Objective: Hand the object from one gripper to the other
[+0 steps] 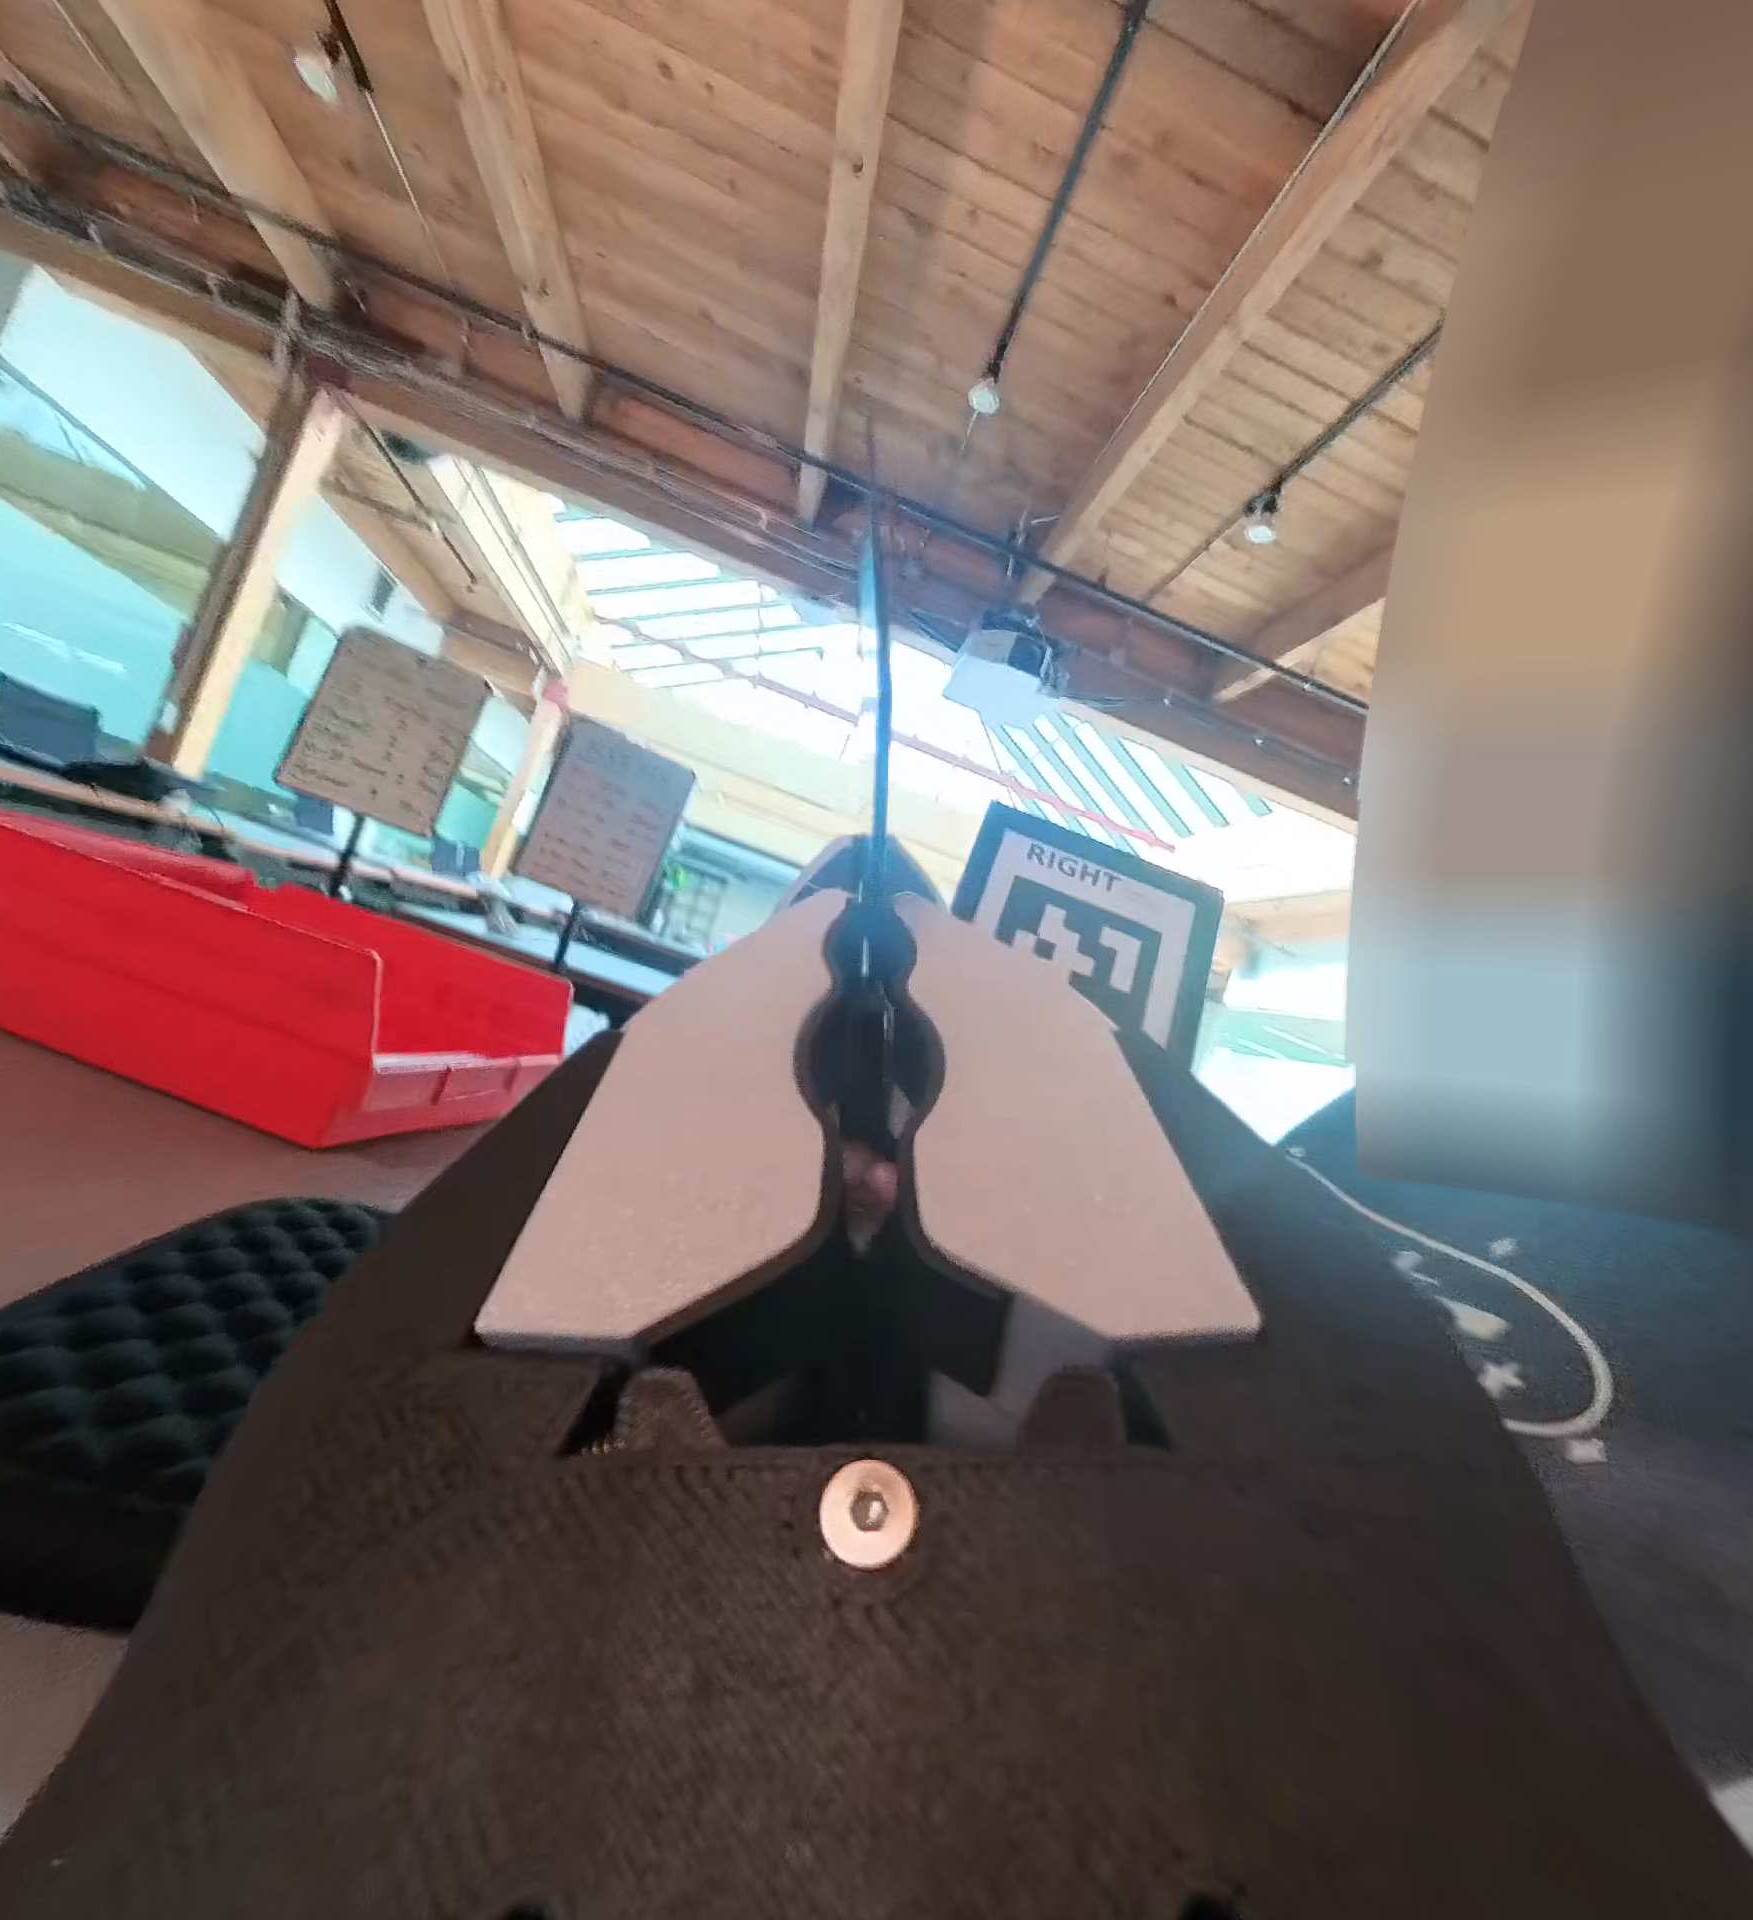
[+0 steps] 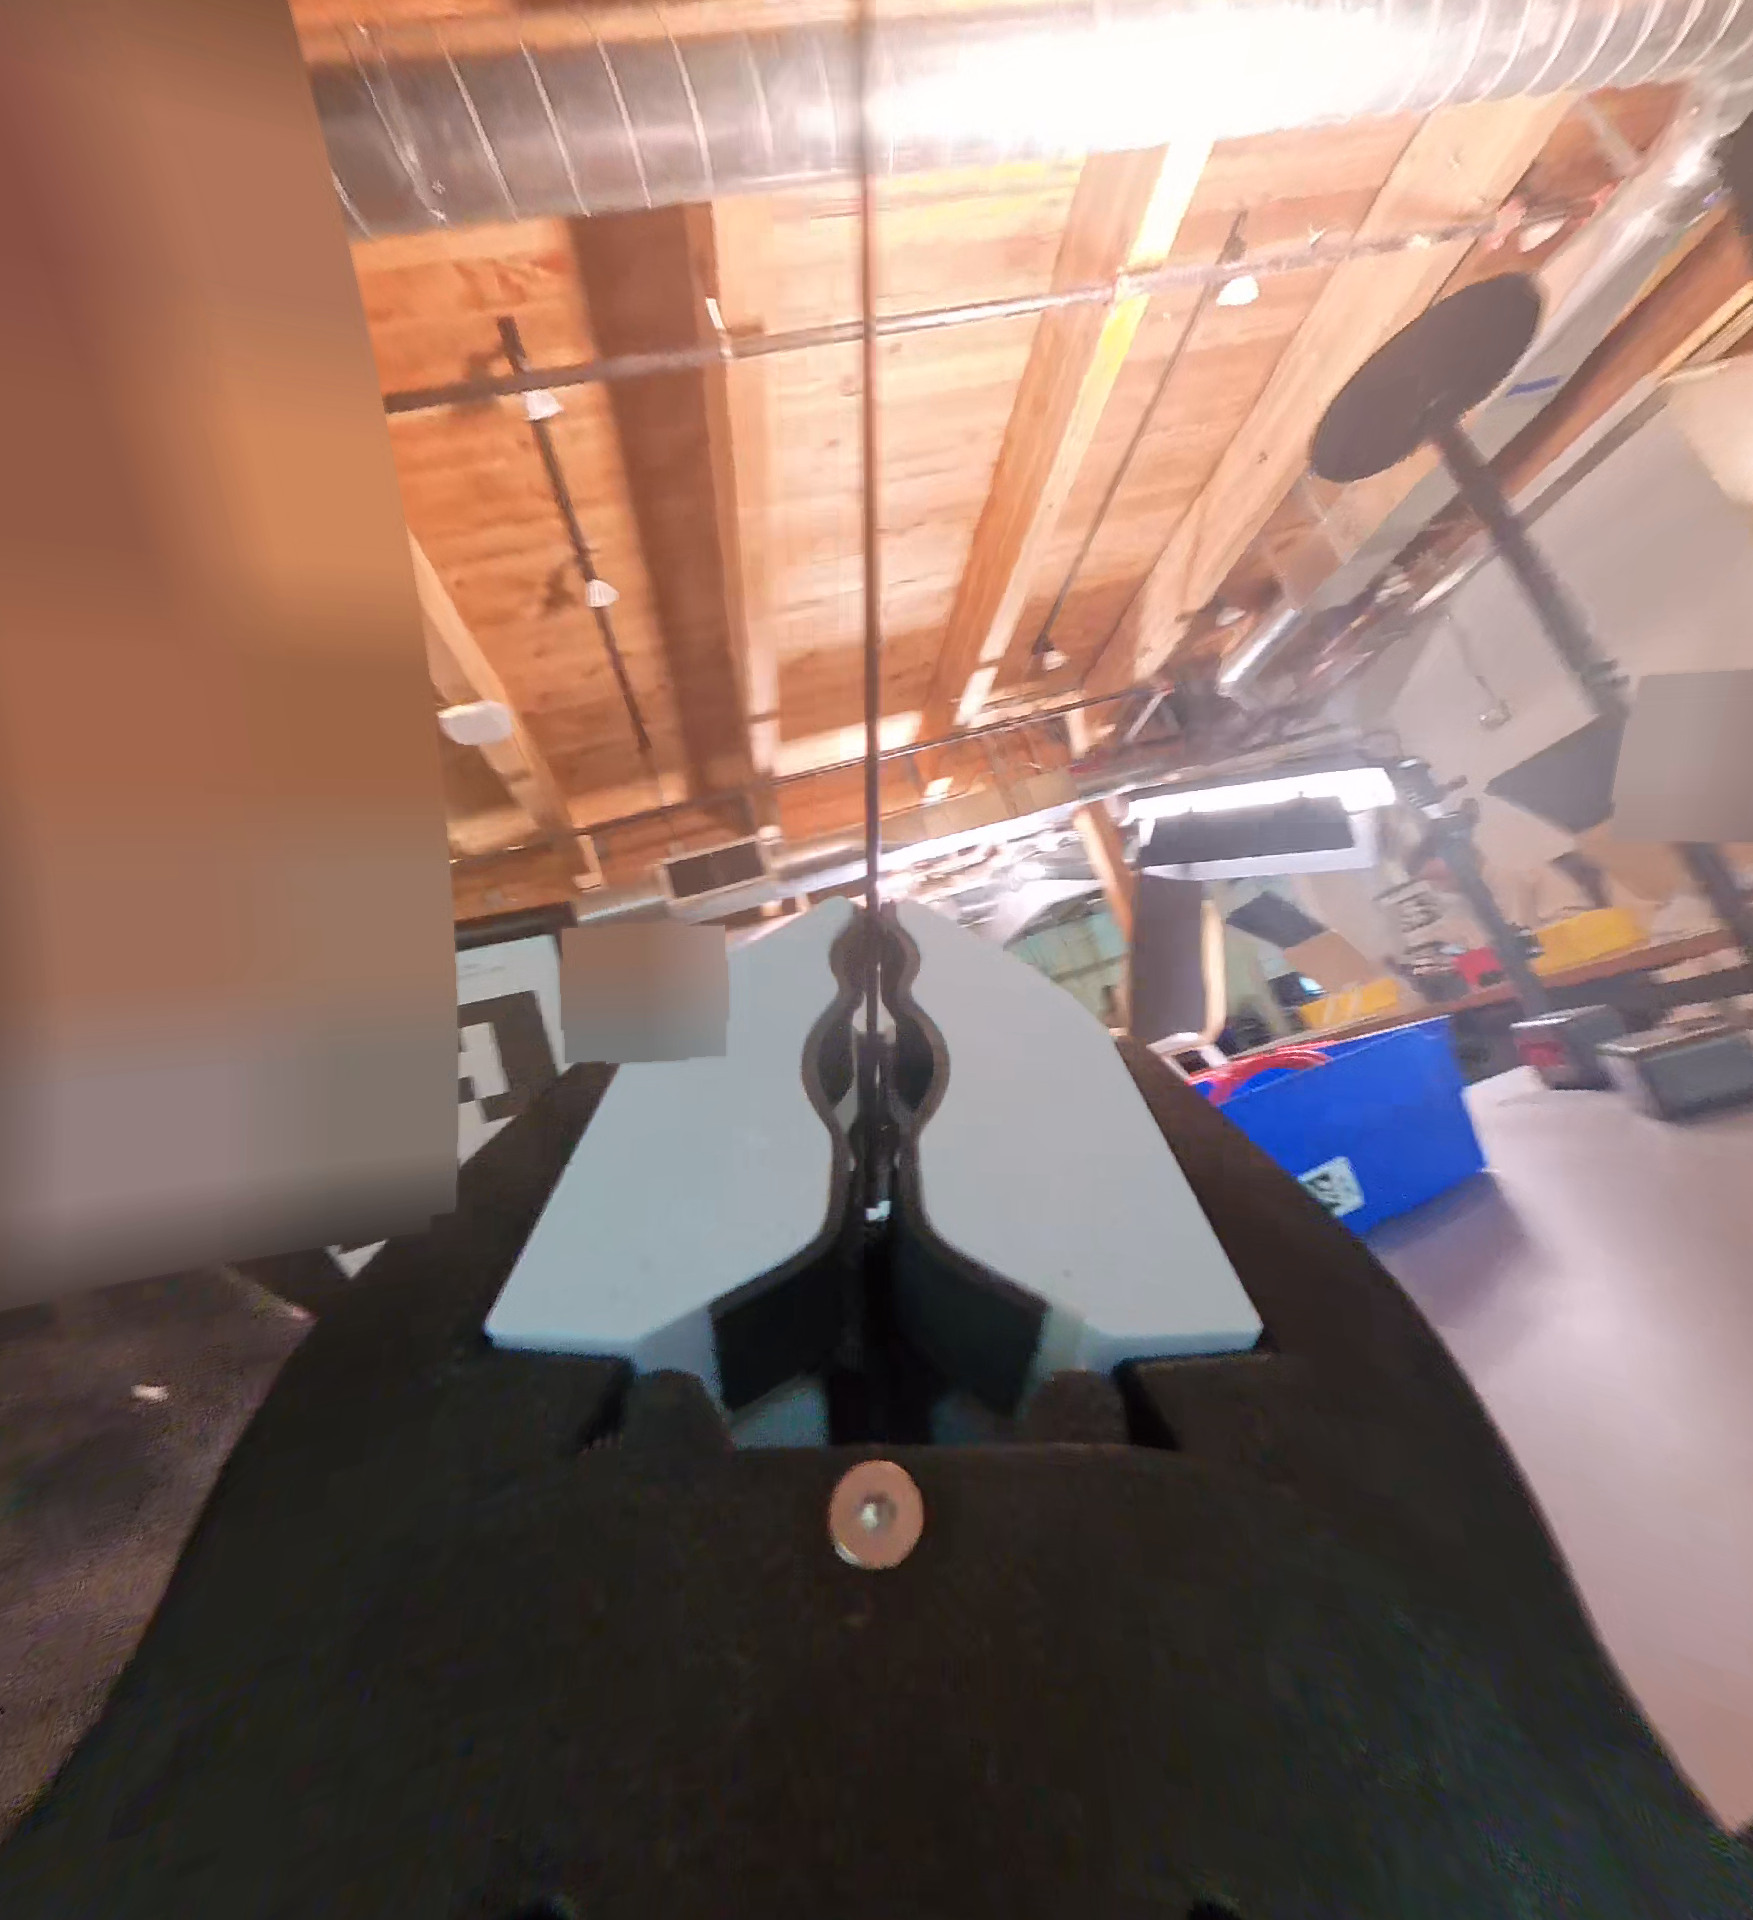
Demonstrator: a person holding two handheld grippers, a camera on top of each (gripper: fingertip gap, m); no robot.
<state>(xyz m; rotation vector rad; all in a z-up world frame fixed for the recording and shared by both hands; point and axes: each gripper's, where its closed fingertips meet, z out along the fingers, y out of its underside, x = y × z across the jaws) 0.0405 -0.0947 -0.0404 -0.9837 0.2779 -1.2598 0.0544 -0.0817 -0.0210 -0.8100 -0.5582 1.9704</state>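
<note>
A thin black strip (image 1: 878, 675), seen edge-on, rises from between the grey fingers of my left gripper (image 1: 867, 883), which is shut on it and tilted up toward the ceiling. In the right wrist view the same kind of thin dark strip (image 2: 867, 520) runs from my right gripper (image 2: 872, 914) up to the top edge, and that gripper is shut on it too. The right gripper's marker tag (image 1: 1090, 925) shows just behind the left fingers. The left gripper's tag (image 2: 498, 1049) shows at the left of the right fingers. The two grippers stand close side by side.
A red bin (image 1: 228, 966) sits on the brown table (image 1: 72, 1143) at the left, with a black dimpled mat (image 1: 124, 1340) in front of it. A blue bin (image 2: 1371, 1112) stands at the right on a grey surface (image 2: 1630, 1351). A person's dark garment (image 1: 1578, 1403) is close by. Less than 4 cm separates the two grippers' tips.
</note>
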